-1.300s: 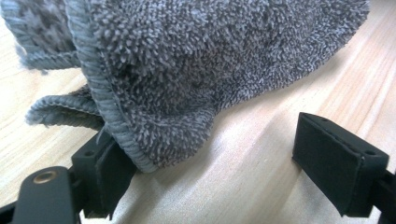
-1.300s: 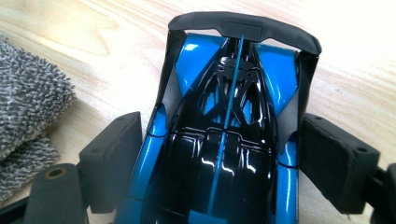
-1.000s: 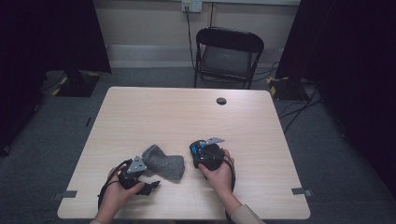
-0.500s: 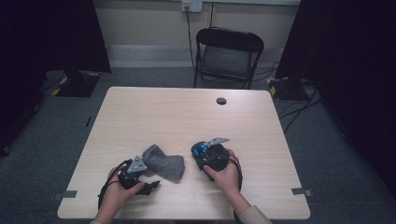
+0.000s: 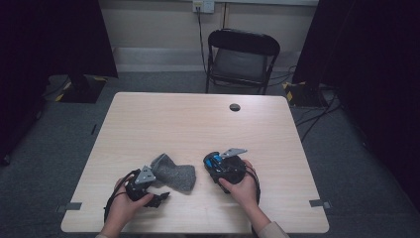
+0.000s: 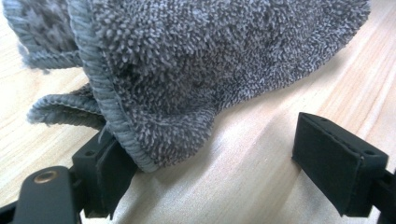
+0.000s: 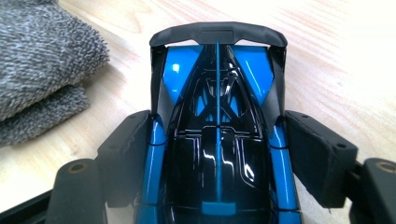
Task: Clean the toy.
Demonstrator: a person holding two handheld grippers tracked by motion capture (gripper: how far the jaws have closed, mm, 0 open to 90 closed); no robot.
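A folded grey terry cloth (image 5: 173, 174) lies on the wooden table (image 5: 198, 124) near its front edge. My left gripper (image 5: 154, 197) rests just left of it, in the person's left hand. In the left gripper view the cloth (image 6: 210, 60) drapes over the left pad (image 6: 105, 170), while the right pad (image 6: 334, 163) stands far off, so the left gripper (image 6: 215, 149) is open. My right gripper (image 5: 218, 166) sits to the right of the cloth, shut on a blue and black toy car (image 5: 214, 159). Both pads of my right gripper (image 7: 218, 140) press the flanks of the car (image 7: 217, 93), whose rear wing points away.
A round black grommet (image 5: 235, 107) sits in the table's far middle. Behind the table stands a black folding chair (image 5: 242, 54). Cables (image 5: 307, 124) run over the grey floor at the right, and dark curtains (image 5: 59, 34) hang on both sides.
The right gripper with the toy car has shifted slightly to the right. The left gripper and the cloth have kept still.
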